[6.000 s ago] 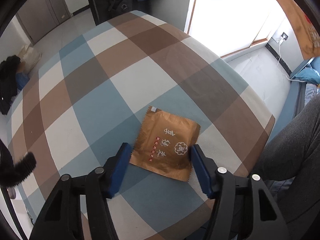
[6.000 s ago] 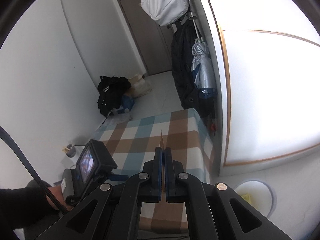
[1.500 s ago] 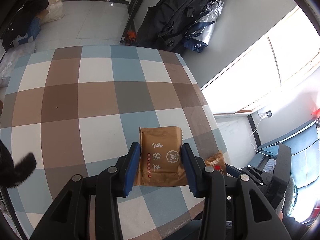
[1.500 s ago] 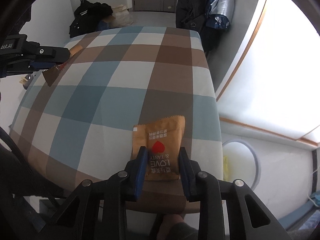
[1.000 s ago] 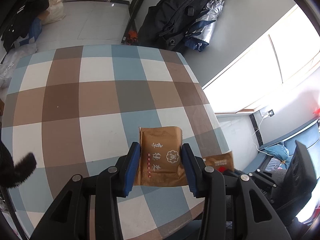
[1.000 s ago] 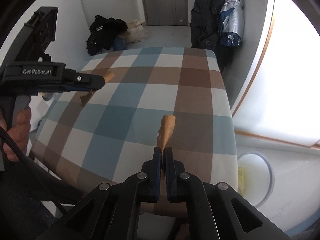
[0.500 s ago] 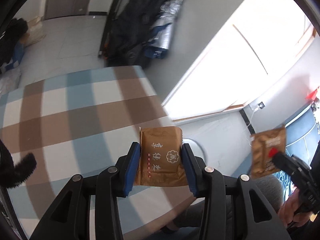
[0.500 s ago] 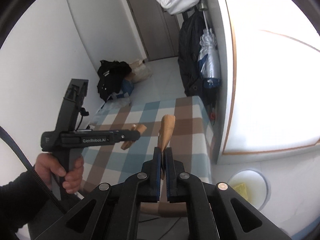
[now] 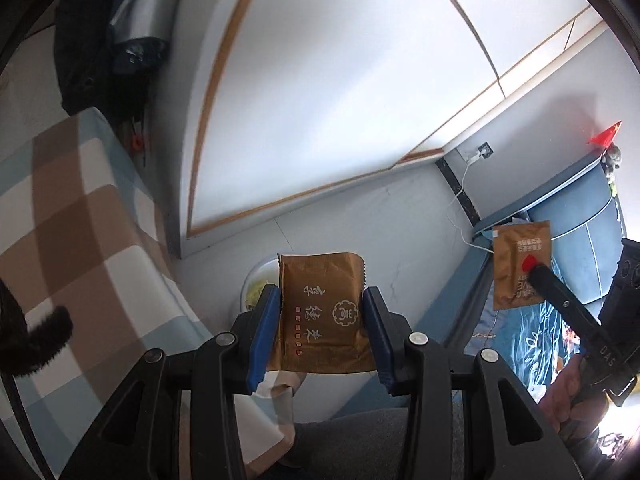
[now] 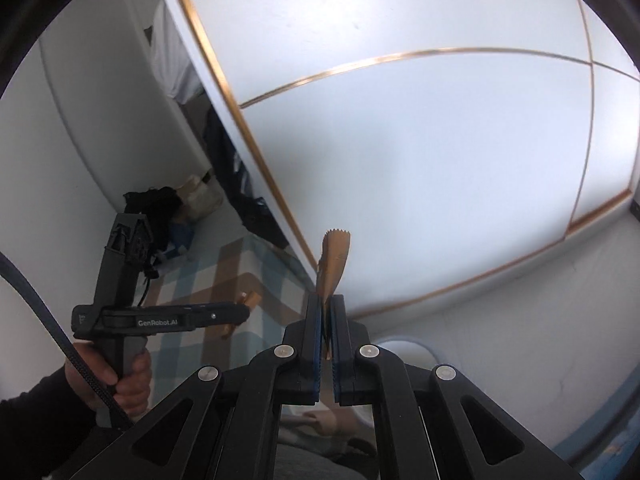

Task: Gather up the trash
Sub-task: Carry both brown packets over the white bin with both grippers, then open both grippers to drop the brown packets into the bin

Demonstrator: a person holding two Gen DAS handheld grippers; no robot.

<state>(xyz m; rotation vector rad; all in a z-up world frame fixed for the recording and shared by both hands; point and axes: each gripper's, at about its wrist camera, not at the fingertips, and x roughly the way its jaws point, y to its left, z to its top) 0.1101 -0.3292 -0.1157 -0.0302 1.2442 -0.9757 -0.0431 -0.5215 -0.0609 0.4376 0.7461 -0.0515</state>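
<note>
I worry a packet could flutter down beside the white bin (image 9: pixel 256 280) below my tools if I let go too soon, since my left tool (image 9: pixel 322 320) squeezes the brown packet (image 9: pixel 320 304) by its sides and my right tool (image 10: pixel 327 332) pinches the heart packet (image 10: pixel 333 264), sticking out ahead.

The left gripper (image 9: pixel 323 320) pinches a brown packet by its side edges. The right gripper (image 10: pixel 328 344) is clamped tight on another, both raised

White wardrobe (image 9: pixel 340 100), checked table (image 9: pixel 80 240)
</note>
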